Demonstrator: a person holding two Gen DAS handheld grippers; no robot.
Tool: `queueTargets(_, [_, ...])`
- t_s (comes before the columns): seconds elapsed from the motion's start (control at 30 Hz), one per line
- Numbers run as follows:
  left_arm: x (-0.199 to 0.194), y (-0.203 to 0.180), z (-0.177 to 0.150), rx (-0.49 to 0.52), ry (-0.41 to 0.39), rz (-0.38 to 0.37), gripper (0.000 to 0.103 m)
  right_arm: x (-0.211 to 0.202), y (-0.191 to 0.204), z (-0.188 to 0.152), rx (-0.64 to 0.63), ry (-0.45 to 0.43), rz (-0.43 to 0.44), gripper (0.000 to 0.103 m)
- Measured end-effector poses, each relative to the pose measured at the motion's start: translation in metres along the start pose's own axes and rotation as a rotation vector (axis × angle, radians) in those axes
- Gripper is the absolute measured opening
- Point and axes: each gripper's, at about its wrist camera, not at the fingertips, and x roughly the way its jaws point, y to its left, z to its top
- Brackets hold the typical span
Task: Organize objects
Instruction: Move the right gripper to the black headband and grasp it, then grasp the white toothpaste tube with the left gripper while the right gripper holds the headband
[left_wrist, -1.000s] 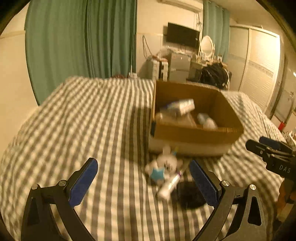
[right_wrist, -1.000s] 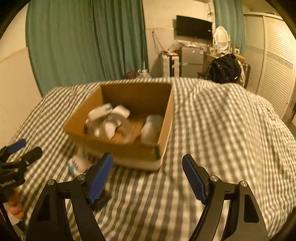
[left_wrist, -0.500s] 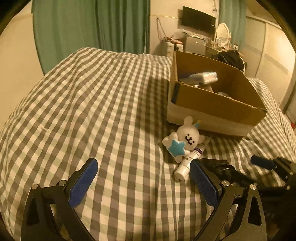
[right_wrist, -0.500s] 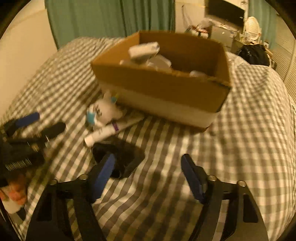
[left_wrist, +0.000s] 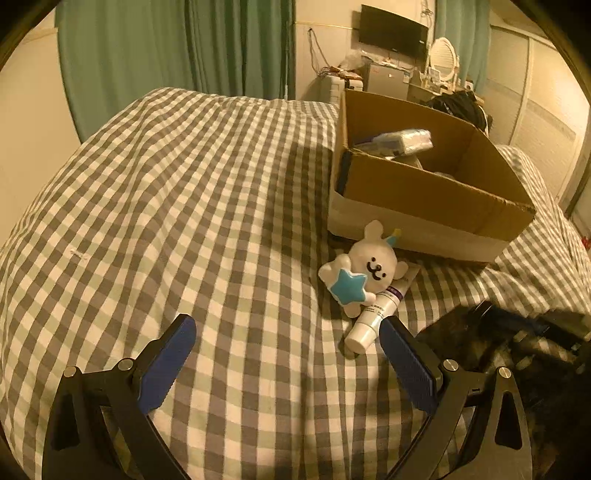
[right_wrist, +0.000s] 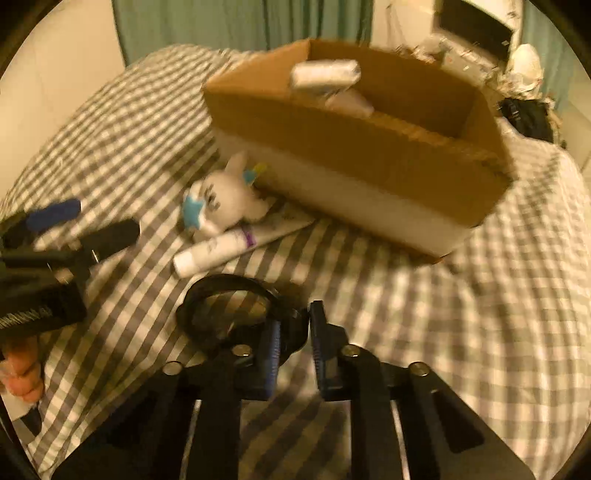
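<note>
A white bunny toy (left_wrist: 364, 268) with a blue star lies on the checked bed beside a white tube (left_wrist: 380, 308), in front of a cardboard box (left_wrist: 424, 192) that holds several white items. My left gripper (left_wrist: 286, 360) is open and empty, just short of the tube. In the right wrist view the bunny (right_wrist: 225, 197), the tube (right_wrist: 229, 251) and the box (right_wrist: 354, 147) show too. My right gripper (right_wrist: 293, 338) is shut on the edge of a black round object with a clear middle (right_wrist: 229, 308) that lies on the bed.
The checked bedspread (left_wrist: 166, 206) fills both views. Green curtains (left_wrist: 177, 48) hang behind the bed. A TV, a cabinet and a wardrobe (left_wrist: 535, 110) stand at the back right. The left gripper shows in the right wrist view (right_wrist: 55, 240) at the left edge.
Both grippers have moved down and closer to the items in front of the box. My right gripper has closed from wide open onto the black round object.
</note>
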Motion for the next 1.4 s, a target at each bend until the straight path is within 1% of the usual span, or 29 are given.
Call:
queueTargets(0.07, [0.003, -0.007, -0.001, 0.029, 0.005, 0.001, 0.102, -0.015, -0.009, 0.001, 0.033, -0.05, -0.015, 0.012])
queueTargets(0.17, [0.012, -0.017, 0.001, 0.071, 0.025, -0.017, 0.098, -0.033, -0.027, 0.005, 0.069, -0.107, -0.053, 0.012])
queueTargets(0.27, [0.022, -0.028, 0.003, 0.08, 0.055, -0.067, 0.092, -0.05, -0.046, 0.013, 0.098, -0.155, -0.118, 0.012])
queueTargets(0.3, [0.029, -0.032, 0.004, 0.082, 0.069, -0.085, 0.088, -0.054, -0.053, 0.014, 0.115, -0.165, -0.124, 0.012])
queueTargets(0.33, [0.034, -0.036, 0.006, 0.086, 0.081, -0.093, 0.083, -0.057, -0.062, 0.013, 0.146, -0.175, -0.112, 0.012])
queueTargets(0.37, [0.038, -0.038, 0.007, 0.091, 0.091, -0.097, 0.081, -0.056, -0.063, 0.016, 0.161, -0.175, -0.101, 0.012])
queueTargets(0.43, [0.051, -0.046, 0.009, 0.109, 0.121, -0.103, 0.071, -0.053, -0.069, 0.016, 0.188, -0.168, -0.077, 0.012])
queueTargets(0.5, [0.064, -0.055, 0.01, 0.128, 0.159, -0.122, 0.063, -0.051, -0.068, 0.015, 0.189, -0.163, -0.068, 0.012])
queueTargets(0.57, [0.074, -0.061, 0.011, 0.14, 0.187, -0.121, 0.062, -0.052, -0.066, 0.016, 0.182, -0.166, -0.06, 0.012])
queueTargets(0.6, [0.079, -0.063, 0.013, 0.14, 0.193, -0.127, 0.058, -0.052, -0.065, 0.016, 0.182, -0.167, -0.058, 0.012])
queueTargets(0.63, [0.081, -0.064, 0.015, 0.136, 0.196, -0.135, 0.05, -0.056, -0.069, 0.013, 0.183, -0.167, -0.056, 0.012])
queueTargets(0.67, [0.083, -0.064, 0.016, 0.129, 0.199, -0.15, 0.047, -0.056, -0.07, 0.012, 0.185, -0.165, -0.052, 0.012])
queueTargets(0.7, [0.084, -0.064, 0.017, 0.12, 0.199, -0.162, 0.041, -0.055, -0.071, 0.01, 0.187, -0.163, -0.05, 0.012])
queueTargets(0.77, [0.082, -0.064, 0.016, 0.125, 0.195, -0.176, 0.035, -0.054, -0.072, 0.01, 0.191, -0.16, -0.045, 0.012])
queueTargets(0.83, [0.077, -0.065, 0.013, 0.141, 0.19, -0.182, 0.027, -0.053, -0.071, 0.009, 0.19, -0.155, -0.046, 0.012])
queueTargets(0.87, [0.074, -0.066, 0.011, 0.146, 0.189, -0.187, 0.025, -0.053, -0.071, 0.009, 0.189, -0.155, -0.047, 0.012])
queueTargets(0.97, [0.06, -0.065, 0.003, 0.159, 0.192, -0.197, 0.024, -0.053, -0.069, 0.008, 0.184, -0.157, -0.055, 0.012])
queueTargets(1.03, [0.05, -0.067, -0.005, 0.186, 0.198, -0.181, 0.024, -0.054, -0.068, 0.007, 0.181, -0.16, -0.061, 0.012])
queueTargets(1.1, [0.042, -0.069, -0.012, 0.215, 0.202, -0.143, 0.024, -0.056, -0.066, 0.006, 0.178, -0.163, -0.065, 0.012])
queueTargets(1.17, [0.03, -0.068, -0.018, 0.227, 0.188, -0.126, 0.024, -0.06, -0.063, 0.004, 0.171, -0.169, -0.076, 0.012])
queueTargets(1.27, [0.009, -0.063, -0.021, 0.211, 0.164, -0.156, 0.024, -0.066, -0.058, 0.001, 0.159, -0.174, -0.087, 0.012])
queueTargets(1.4, [-0.015, -0.055, -0.019, 0.183, 0.129, -0.178, 0.024, -0.075, -0.055, -0.004, 0.157, -0.179, -0.097, 0.012])
